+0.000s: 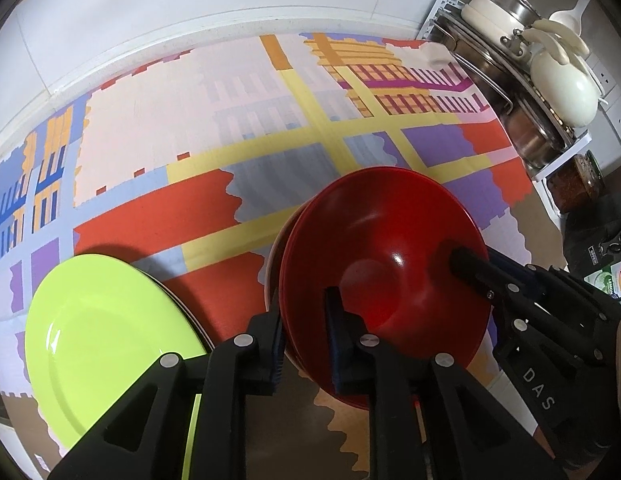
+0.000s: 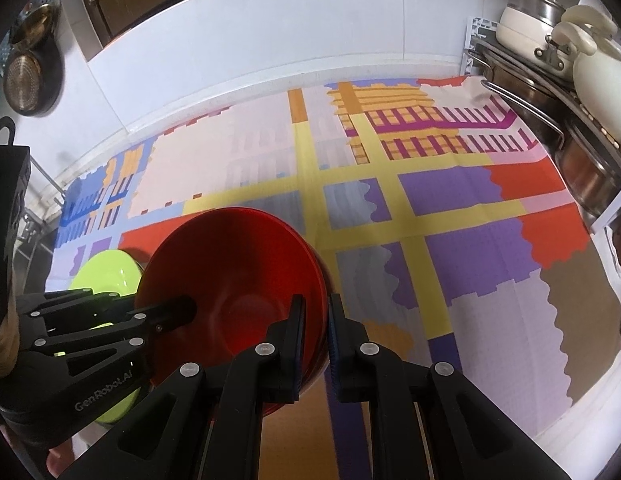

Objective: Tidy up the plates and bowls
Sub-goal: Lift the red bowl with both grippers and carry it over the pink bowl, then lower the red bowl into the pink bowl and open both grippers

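Note:
A nested stack of red bowls [image 1: 386, 272] [image 2: 238, 280] hangs tilted just above the patchwork tablecloth [image 1: 150, 120], carried by both grippers. My left gripper [image 1: 304, 340] is shut on the stack's near left rim, one pad inside and one outside. Across the stack my right gripper [image 2: 314, 340] is shut on the opposite rim; in the left wrist view one of its fingers [image 1: 466, 264] reaches into the top bowl. A lime-green plate [image 1: 110, 340] [image 2: 106, 276] lies on the cloth just left of the bowls, with darker plate edges showing beneath it.
A metal rack [image 1: 510, 92] [image 2: 558, 128] of pots and cream lidded pans stands at the cloth's right end, with a jar [image 1: 578, 184] beside it. Strainers [image 2: 26, 80] hang on the left wall. White tiles back the counter.

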